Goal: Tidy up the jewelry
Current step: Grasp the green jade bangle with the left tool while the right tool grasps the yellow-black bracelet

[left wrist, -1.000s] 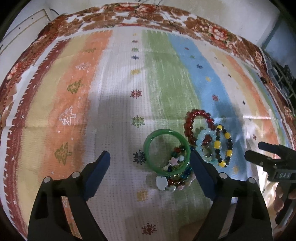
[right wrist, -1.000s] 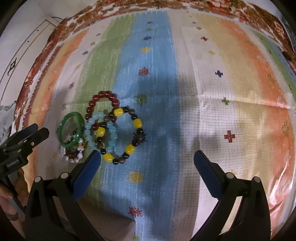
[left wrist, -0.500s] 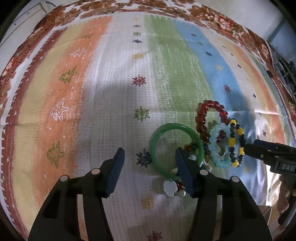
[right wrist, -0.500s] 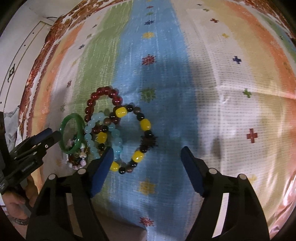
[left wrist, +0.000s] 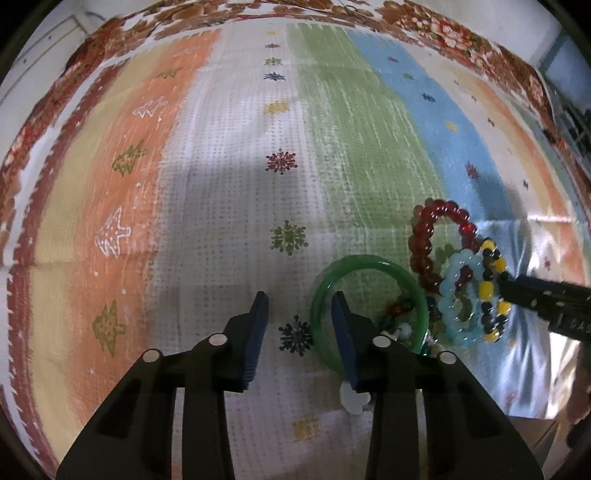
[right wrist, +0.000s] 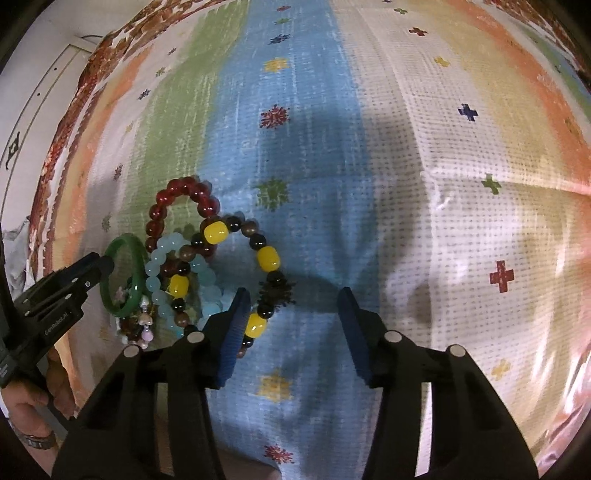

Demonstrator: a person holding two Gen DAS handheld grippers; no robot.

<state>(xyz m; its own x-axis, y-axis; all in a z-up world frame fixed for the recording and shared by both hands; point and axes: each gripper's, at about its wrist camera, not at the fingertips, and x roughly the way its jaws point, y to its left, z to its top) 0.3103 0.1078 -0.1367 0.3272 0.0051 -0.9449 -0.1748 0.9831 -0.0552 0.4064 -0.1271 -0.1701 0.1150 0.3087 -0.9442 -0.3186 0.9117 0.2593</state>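
Observation:
A pile of bracelets lies on the striped cloth. A green bangle sits at its left, with a dark red bead bracelet, a pale blue bead bracelet and a black-and-yellow bead bracelet beside it. My left gripper is partly closed, its right finger inside the bangle's ring and its left finger outside it. My right gripper is open, straddling the near side of the black-and-yellow bracelet. The bangle shows at the left there.
A small multicoloured charm bracelet lies under the bangle's near edge. The striped cloth covers the table, with a brown floral border at the far edge. A fold creases the cloth at the right.
Both grippers have narrowed and come lower. The left gripper's right finger has moved inside the green bangle. The right gripper has come in over the black-and-yellow bracelet.

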